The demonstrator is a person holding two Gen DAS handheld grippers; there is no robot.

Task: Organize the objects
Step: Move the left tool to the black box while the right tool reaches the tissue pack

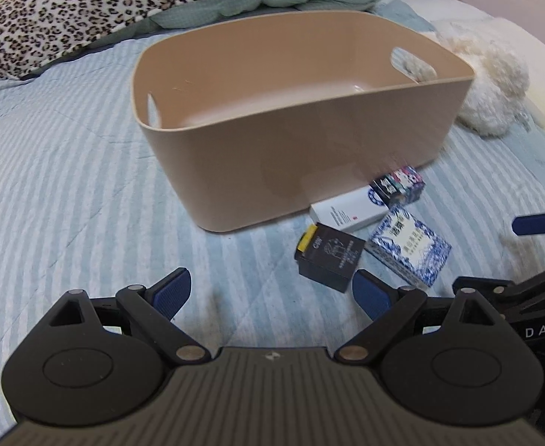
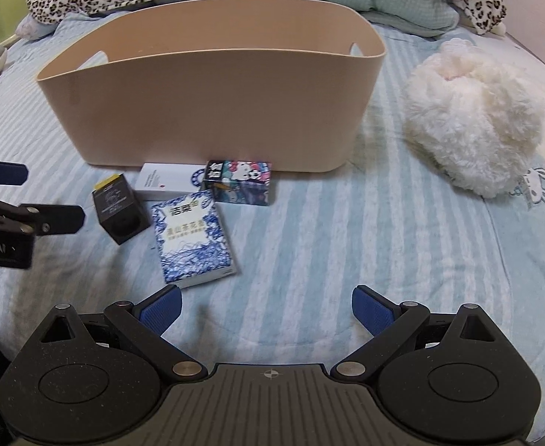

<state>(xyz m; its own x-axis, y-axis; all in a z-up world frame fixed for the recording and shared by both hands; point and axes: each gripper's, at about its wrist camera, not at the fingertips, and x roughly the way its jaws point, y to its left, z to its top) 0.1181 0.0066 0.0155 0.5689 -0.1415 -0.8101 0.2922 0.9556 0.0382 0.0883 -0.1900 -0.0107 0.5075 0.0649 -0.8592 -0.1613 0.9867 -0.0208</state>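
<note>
Both spread wide and empty: left tool, right tool. Blue-and-white box flat on bed, just ahead-left of right tool, long axis pointing toward bin.

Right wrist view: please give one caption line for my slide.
Open right tool above striped bedding, facing four small boxes before a beige bin.

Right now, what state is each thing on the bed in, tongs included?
Left tongs: open, holding nothing.
Right tongs: open, holding nothing.
Tan basket: upright, nothing visible inside.
Black box: on the bed, outside the basket.
Blue-and-white box: lying flat.
White box: lying flat by the basket.
Cartoon box: against the basket.
</note>
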